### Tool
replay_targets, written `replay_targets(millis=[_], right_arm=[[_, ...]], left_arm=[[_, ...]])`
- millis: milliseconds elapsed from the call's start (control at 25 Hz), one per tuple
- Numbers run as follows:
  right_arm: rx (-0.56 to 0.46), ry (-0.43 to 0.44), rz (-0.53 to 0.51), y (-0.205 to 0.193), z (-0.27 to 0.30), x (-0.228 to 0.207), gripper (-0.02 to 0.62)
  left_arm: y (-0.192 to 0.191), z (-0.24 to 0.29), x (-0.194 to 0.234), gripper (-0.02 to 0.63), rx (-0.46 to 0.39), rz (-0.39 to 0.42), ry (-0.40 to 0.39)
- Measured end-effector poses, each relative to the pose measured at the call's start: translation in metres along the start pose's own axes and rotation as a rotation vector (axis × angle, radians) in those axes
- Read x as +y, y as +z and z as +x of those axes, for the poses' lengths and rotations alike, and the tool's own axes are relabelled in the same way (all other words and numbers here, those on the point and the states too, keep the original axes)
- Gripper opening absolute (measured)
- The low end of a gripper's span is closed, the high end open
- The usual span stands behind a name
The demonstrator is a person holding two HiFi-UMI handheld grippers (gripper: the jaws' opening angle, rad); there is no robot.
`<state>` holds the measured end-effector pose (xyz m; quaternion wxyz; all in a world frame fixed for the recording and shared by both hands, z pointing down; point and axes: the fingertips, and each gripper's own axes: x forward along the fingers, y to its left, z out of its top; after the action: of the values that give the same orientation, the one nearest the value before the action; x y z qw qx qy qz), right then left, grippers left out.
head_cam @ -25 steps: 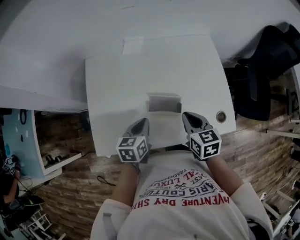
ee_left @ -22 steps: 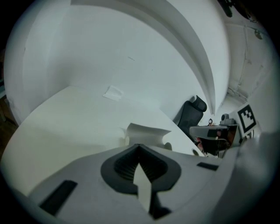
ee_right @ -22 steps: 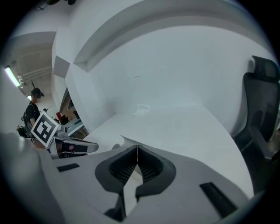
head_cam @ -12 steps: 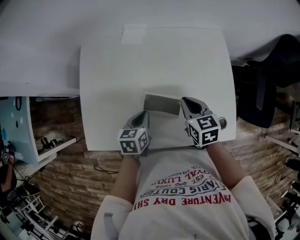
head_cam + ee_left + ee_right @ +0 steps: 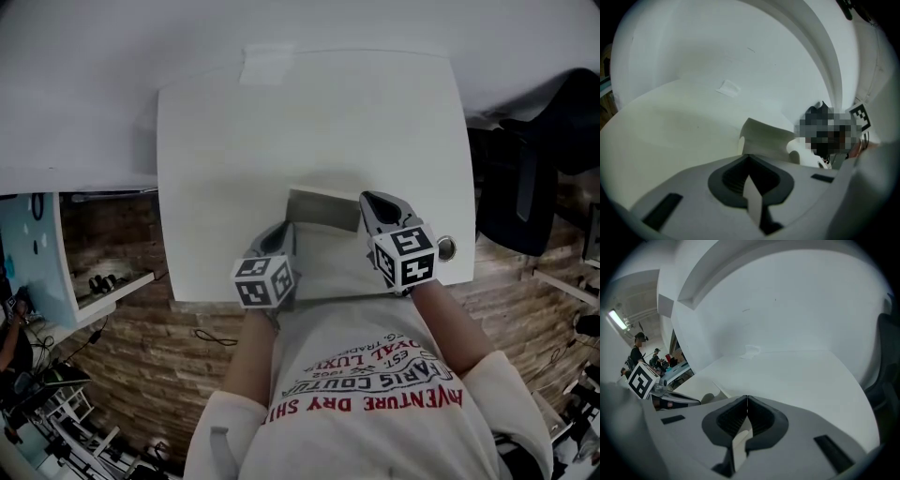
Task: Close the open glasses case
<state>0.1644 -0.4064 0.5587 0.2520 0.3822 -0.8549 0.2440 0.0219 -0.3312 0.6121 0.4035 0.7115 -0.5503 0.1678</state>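
The white glasses case [image 5: 323, 234] lies open near the table's front edge, its lid [image 5: 323, 208] standing up at the far side. My left gripper [image 5: 285, 231] is shut and empty at the case's left side. My right gripper [image 5: 368, 201] is shut too, beside the right end of the lid. In the left gripper view the case [image 5: 764, 136] sits just beyond the closed jaws, to the right. The right gripper view has the case [image 5: 701, 390] low at the left. Whether either gripper touches the case I cannot tell.
The white table [image 5: 309, 122] ends at a front edge right by my body. A small paper patch [image 5: 265, 67] lies at its far side and a round cable hole [image 5: 445, 248] at the front right corner. A black chair [image 5: 544, 159] stands to the right.
Both grippers have come in a little closer to the case's sides, the right one now level with the lid. The head view has shifted slightly. The case stays open.
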Motion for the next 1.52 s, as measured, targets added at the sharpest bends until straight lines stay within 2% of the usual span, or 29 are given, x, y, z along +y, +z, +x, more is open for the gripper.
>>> replay_targets(millis=[200,560,1200,1520], right_arm=[[0.013,0.004,0.027,-0.008,-0.007,0.009,0.012],[0.016,0.002,0.053,-0.022,-0.015,0.021,0.012],[0.07,-0.043,0.124,-0.06,-0.015,0.037,0.012],[0.077,-0.07,0.099,-0.069,-0.011,0.035,0.012]], left_arm=[[0.001,-0.001,0.0,0.005,-0.01,-0.036,-0.032],[0.001,-0.002,0.001,0.005,-0.009,-0.046,-0.072],[0.002,-0.001,0.001,0.005,0.016,0.007,-0.13],[-0.003,0.0,-0.001,0.005,0.039,0.02,-0.129]])
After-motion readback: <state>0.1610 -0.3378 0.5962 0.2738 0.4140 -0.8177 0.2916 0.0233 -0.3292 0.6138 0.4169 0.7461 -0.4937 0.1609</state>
